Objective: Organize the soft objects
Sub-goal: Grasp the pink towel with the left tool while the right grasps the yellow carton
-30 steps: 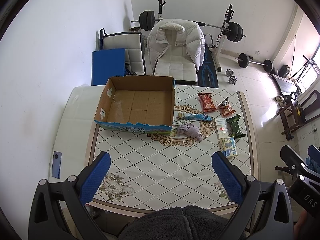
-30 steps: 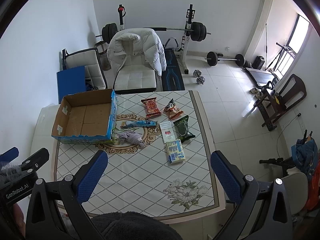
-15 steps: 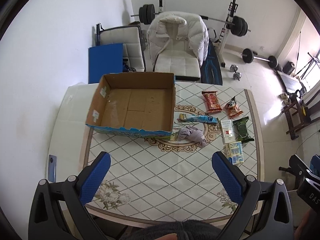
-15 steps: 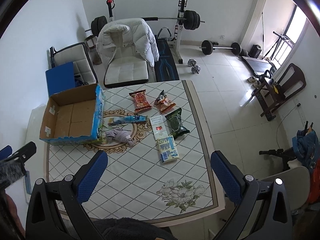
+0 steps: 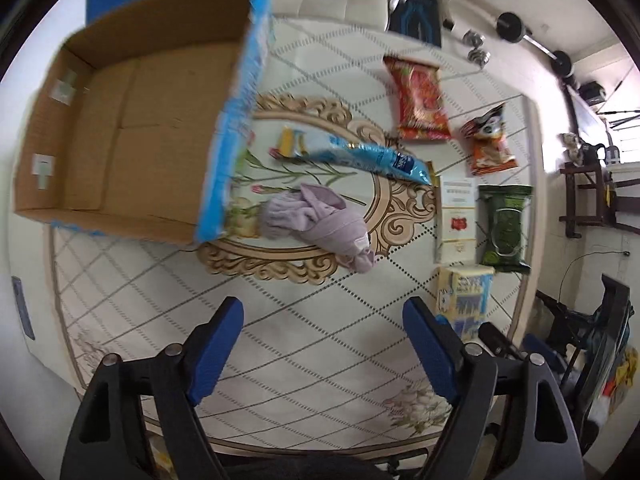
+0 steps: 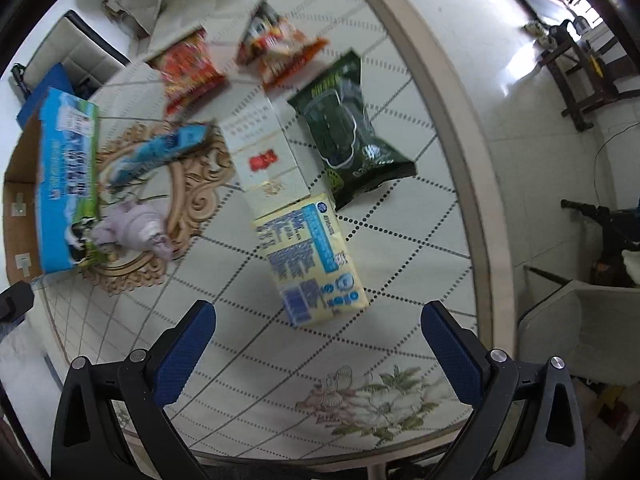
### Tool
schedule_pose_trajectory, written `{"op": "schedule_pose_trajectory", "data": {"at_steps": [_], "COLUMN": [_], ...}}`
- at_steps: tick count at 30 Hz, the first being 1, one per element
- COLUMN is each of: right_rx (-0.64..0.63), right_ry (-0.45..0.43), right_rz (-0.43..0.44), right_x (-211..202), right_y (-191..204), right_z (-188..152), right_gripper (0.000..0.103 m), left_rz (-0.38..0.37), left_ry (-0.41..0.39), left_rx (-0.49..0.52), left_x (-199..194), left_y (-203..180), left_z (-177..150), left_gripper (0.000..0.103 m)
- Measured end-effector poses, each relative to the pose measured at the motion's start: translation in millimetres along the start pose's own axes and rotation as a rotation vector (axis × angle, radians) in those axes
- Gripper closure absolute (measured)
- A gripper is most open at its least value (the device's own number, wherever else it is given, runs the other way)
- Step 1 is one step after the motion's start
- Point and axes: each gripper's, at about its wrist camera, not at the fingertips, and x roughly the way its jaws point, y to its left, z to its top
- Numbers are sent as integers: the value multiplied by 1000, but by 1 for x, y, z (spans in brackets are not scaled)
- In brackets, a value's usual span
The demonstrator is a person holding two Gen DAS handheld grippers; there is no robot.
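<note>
beside the cardboard box (image 5: 132,128), bring the spread, empty left tongs (image 5: 322,344) squarely over the lilac cloth (image 5: 316,220), pinching its bunched middle.

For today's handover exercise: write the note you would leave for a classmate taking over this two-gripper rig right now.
Left gripper: open, holding nothing, above the table facing the lilac cloth.
Right gripper: open, holding nothing, facing the yellow-and-blue pack.
Cardboard box: nothing in it, at the table's left.
The cloth lies beside the box; snack packets and packs lie to the right.
Done: nothing packed.
Left: probably move the soft items into the box, perhaps the cloth first.
</note>
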Motion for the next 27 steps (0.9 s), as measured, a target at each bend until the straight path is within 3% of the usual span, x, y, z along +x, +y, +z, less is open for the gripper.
{"op": "schedule_pose_trajectory", "data": {"at_steps": [6, 11, 12, 15, 16, 21, 27], "right_rx": [-4, -5, -5, -12, -15, -43, -54], "right_ry": [109, 135, 142, 164, 163, 160, 158], "right_rz": [34, 39, 39, 36, 28, -2, 3], "right_x": [60, 84, 89, 105, 109, 123, 122], "right_y": [1, 4, 5, 9, 11, 25, 28], "right_z": [12, 11, 11, 11, 11, 2, -15], "right_gripper": [2, 9, 13, 26, 26, 30, 31], "left_rz": [-19, -18, -6, 4, 28, 96, 178], "left_ry": [150, 195, 197, 206, 204, 125, 4], "left_rx": [-157, -290, -300, -312, -307, -191, 30], "left_x": [71, 100, 103, 112, 114, 105, 80], "left_y": [-1, 11, 12, 12, 12, -1, -28], "left_z": [31, 44, 46, 47, 45, 27, -25], "left_gripper": [22, 22, 24, 47, 59, 62, 63]}}
